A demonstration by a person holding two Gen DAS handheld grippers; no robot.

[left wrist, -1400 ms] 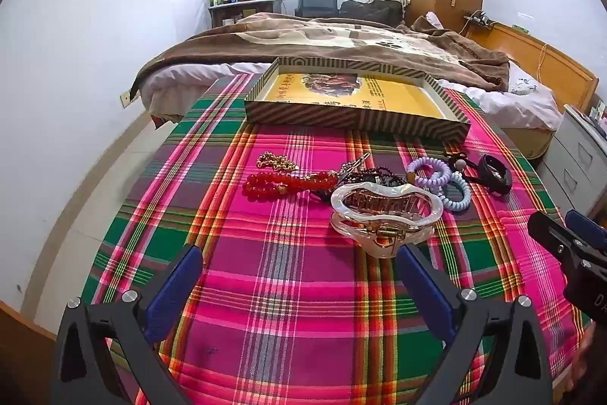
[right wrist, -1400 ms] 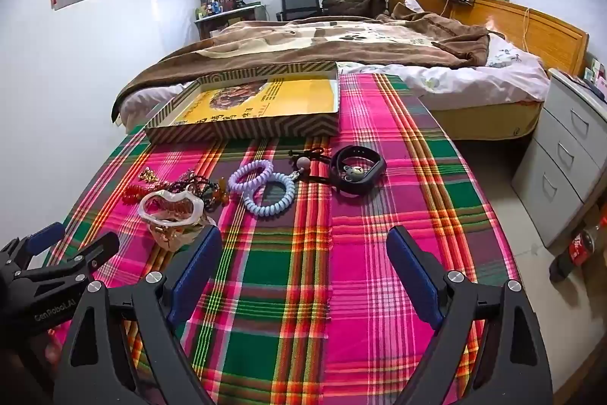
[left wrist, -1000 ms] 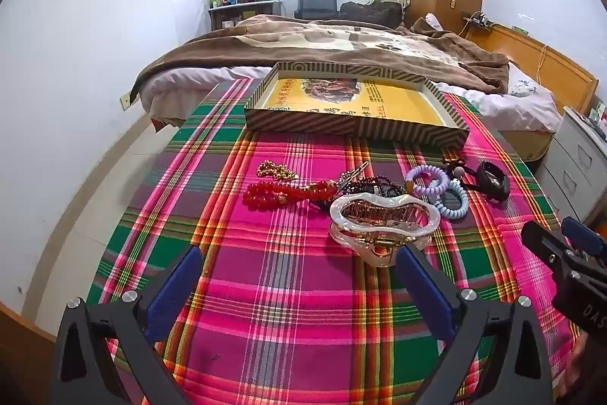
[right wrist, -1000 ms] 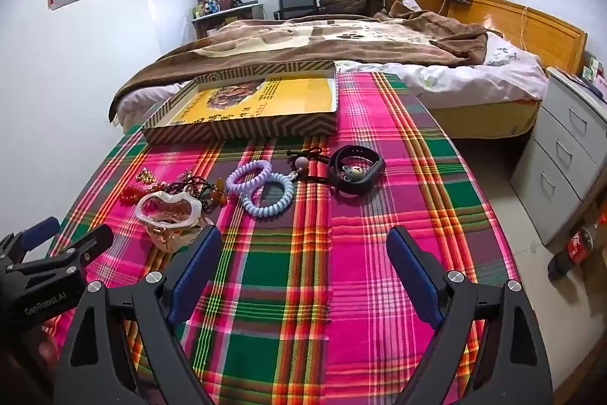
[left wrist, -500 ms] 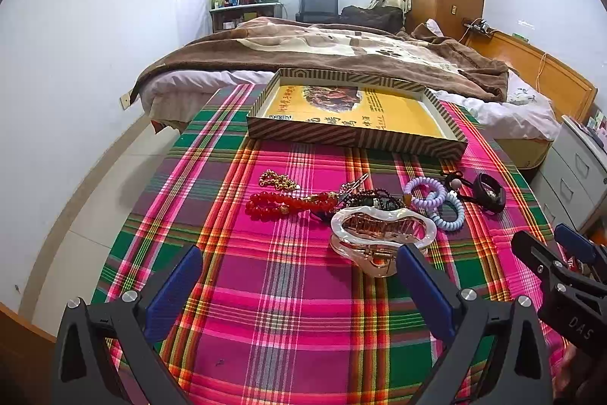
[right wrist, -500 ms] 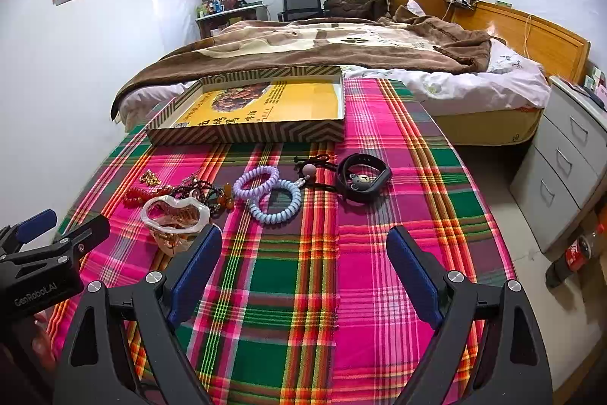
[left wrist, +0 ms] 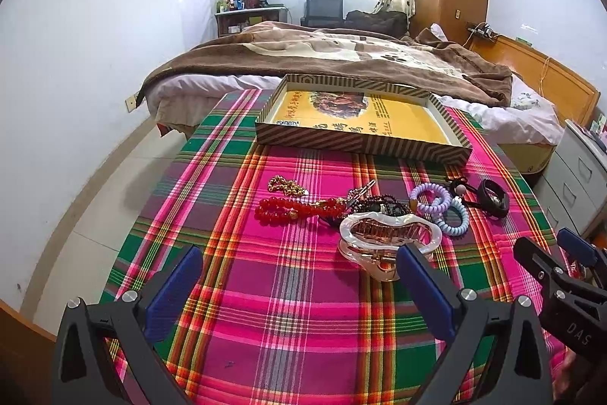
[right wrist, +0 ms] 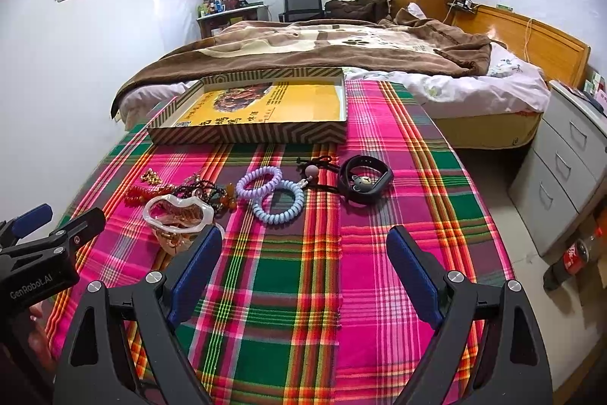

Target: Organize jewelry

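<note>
Both grippers were fully open and held nothing: the left gripper and right gripper hovered short of the jewelry pile, which lay loose on the plaid cloth. The empty tray sat at 12 o'clock, probably as the destination.

A red bead bracelet, a gold chain, dark beads, two spiral hair ties, a black band and a pearly hair claw lie before the empty striped tray.
</note>
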